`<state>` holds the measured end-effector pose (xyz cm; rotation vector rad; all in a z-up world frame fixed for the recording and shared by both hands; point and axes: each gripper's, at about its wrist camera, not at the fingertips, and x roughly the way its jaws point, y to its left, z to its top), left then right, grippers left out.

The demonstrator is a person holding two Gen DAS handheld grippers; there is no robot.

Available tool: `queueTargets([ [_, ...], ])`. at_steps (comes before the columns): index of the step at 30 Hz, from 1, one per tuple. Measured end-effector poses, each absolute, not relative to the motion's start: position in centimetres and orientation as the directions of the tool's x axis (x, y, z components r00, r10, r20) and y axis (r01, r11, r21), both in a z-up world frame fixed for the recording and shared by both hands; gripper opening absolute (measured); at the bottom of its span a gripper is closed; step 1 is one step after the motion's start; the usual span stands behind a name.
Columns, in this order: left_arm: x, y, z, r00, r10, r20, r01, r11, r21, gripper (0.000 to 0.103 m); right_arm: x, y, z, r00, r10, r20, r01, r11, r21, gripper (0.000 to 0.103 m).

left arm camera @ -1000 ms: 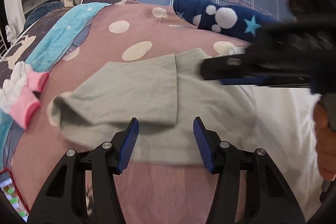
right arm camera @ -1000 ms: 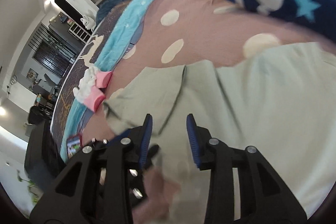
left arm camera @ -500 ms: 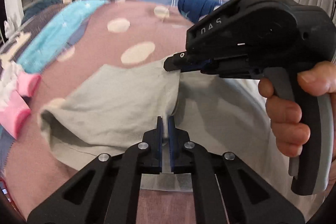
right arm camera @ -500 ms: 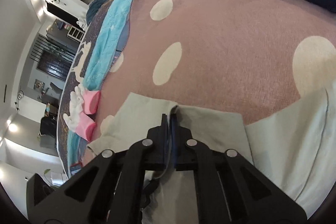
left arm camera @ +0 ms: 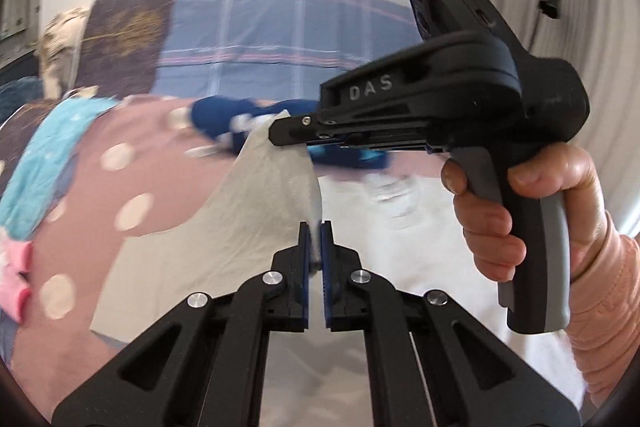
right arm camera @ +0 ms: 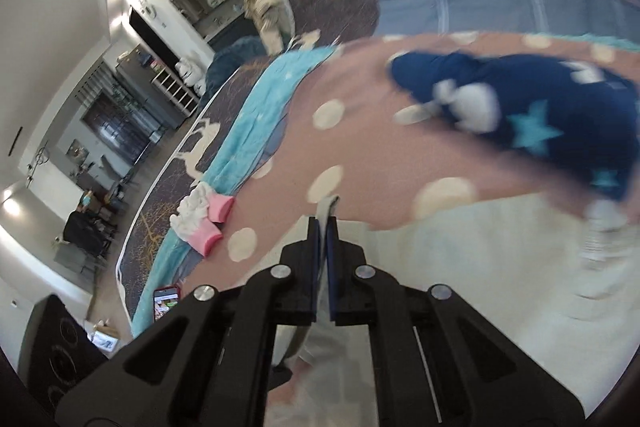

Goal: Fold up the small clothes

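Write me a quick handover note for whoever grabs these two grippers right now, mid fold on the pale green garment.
Left gripper: shut on the pale green garment, near edge.
Right gripper: shut on the same garment's far edge, held by a hand.
The pinched edge is raised off the pink spotted blanket; the rest still lies on the bed.
Done: both edges gripped.
Left: carry the flap over, lay it flat, release, finish folding. The navy star garment lies unfolded behind.

Navy star-print garment [right arm camera: 532, 115] motion-blurred; phone [right arm camera: 166, 301] partly behind right gripper [right arm camera: 323, 227].
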<state>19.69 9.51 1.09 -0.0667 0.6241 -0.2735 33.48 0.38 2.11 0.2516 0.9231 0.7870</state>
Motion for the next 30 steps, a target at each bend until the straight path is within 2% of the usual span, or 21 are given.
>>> queueTargets([
  [6, 19.4, 1.1, 1.9, 0.72, -0.395, -0.571, 0.366, 0.915, -0.172, 0.005, 32.3, -10.2, 2.2, 0.434, 0.666, -0.606, -0.421, 0.745, 0.518, 0.003],
  [12, 20.8, -6.5, -0.2, 0.644, -0.45, -0.618, 0.455, 0.875, -0.163, 0.005, 31.9, -18.1, -1.0, 0.475, 0.635, -0.609, -0.311, 0.769, 0.559, 0.003],
  [21, 21.6, -13.5, -4.0, 0.572, -0.442, -0.691, 0.507, 0.853, -0.125, 0.006, 31.8, -25.4, -5.0, 0.507, 0.588, -0.63, -0.196, 0.79, 0.58, 0.003],
  [24, 21.8, -13.6, -5.0, 0.56, -0.427, -0.71, 0.513, 0.852, -0.108, 0.014, 31.9, -27.0, -6.1, 0.519, 0.569, -0.638, -0.161, 0.798, 0.58, 0.003],
  [25, 21.3, -13.0, -4.9, 0.57, -0.417, -0.708, 0.508, 0.856, -0.095, 0.023, 32.0, -27.4, -6.4, 0.521, 0.566, -0.639, -0.148, 0.797, 0.585, 0.003],
  [26, 20.8, -12.4, -4.8, 0.586, -0.406, -0.701, 0.497, 0.864, -0.084, 0.037, 32.0, -27.7, -6.7, 0.522, 0.563, -0.64, -0.136, 0.797, 0.589, 0.004],
  [29, 19.5, -8.2, -4.5, 0.655, -0.341, -0.674, 0.435, 0.9, -0.033, 0.052, 31.6, -28.6, -7.5, 0.536, 0.523, -0.663, -0.093, 0.817, 0.57, 0.009],
  [30, 18.9, -6.7, -4.5, 0.673, -0.311, -0.671, 0.409, 0.912, -0.013, 0.057, 31.3, -29.0, -7.8, 0.538, 0.508, -0.672, -0.075, 0.824, 0.562, 0.016],
])
